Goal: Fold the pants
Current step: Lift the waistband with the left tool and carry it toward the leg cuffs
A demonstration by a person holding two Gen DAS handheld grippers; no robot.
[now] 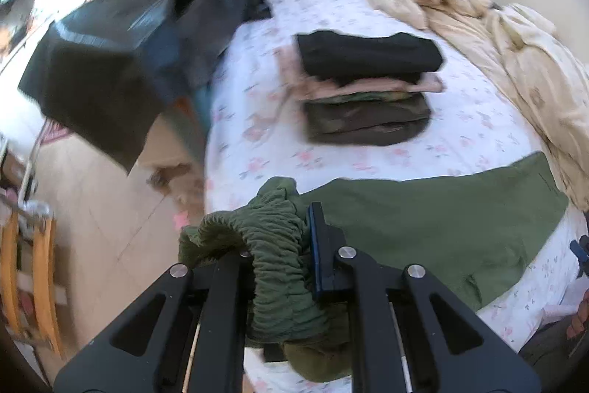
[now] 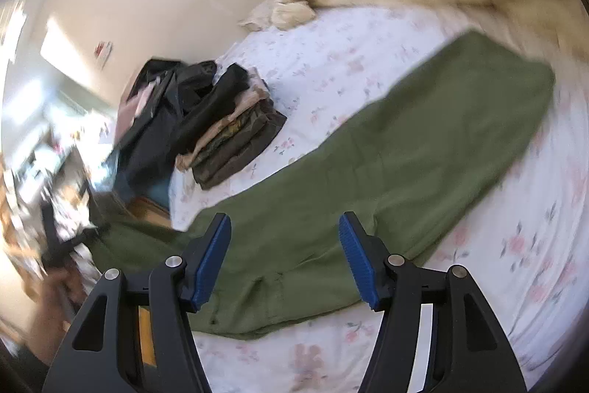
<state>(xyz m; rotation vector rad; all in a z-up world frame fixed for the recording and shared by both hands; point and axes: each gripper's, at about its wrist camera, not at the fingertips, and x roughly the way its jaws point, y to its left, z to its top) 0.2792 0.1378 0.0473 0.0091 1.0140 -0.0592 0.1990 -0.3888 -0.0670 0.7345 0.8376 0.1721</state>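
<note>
Bunching green pants [image 1: 279, 245] inside left hand-held gripper [image 1: 279, 245].

Daylight from left of the jaws, overexposed there; motion blur smears the far clothes, possibly the bedding; fisheye edges bend, vignette.

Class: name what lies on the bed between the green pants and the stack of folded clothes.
Only bare floral sheet separates the green pants from the folded stack, seen in both wrist views.

I see bare sheet [image 1: 478, 120] between the folded stack [image 1: 368, 83] and the blanket [image 1: 515, 54]; a dark clothes pile [image 1: 147, 24] blocks the left.
</note>
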